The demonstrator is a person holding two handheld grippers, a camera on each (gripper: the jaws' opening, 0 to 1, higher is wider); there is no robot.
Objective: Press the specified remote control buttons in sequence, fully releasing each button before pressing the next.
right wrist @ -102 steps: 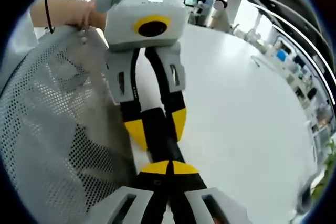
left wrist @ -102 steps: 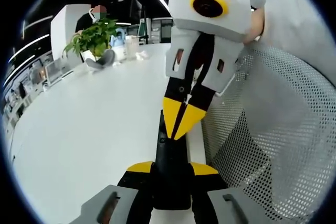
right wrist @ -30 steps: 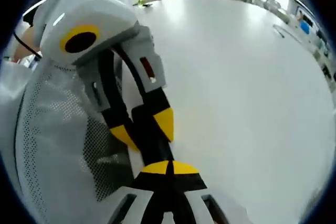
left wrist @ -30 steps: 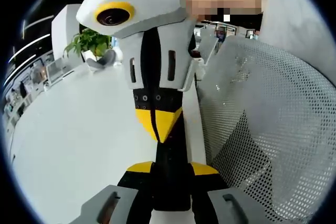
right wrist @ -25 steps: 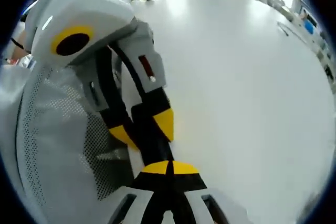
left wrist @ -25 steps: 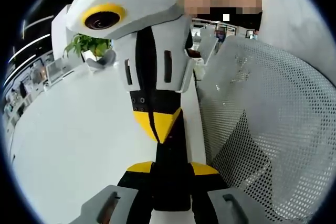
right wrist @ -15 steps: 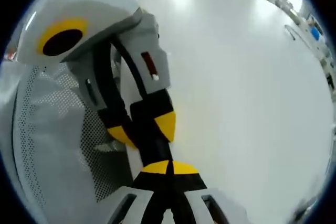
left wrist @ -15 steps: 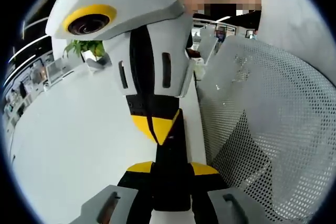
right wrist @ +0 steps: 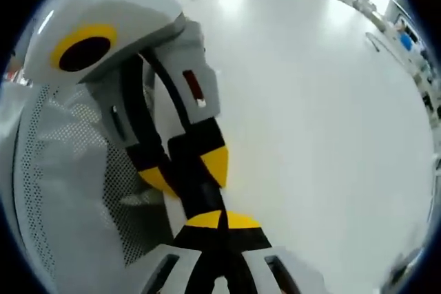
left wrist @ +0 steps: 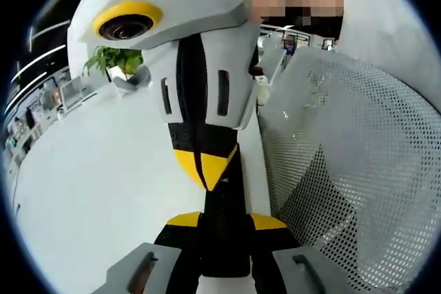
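White surface (left wrist: 103,170), wide and bare near the tools; potted plant (left wrist: 114,60) far off. Left tool (left wrist: 224,228) clamped on black remote (left wrist: 224,204), holding it over surface edge. Right tool (left wrist: 205,169), jaws shut to a point, tip down on remote, seemingly mid-press. Mesh chair back (left wrist: 344,170) beside. Sequence progress: cannot tell.

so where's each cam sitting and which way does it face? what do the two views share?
Left gripper view: rides the left gripper, looks along the slim black remote control clamped in its jaws, at the right gripper facing it; white mesh garment to one side.
Right gripper view: rides the right gripper, shut, tips on the remote, facing the left gripper.
Shared: remote, both grippers, round white table.
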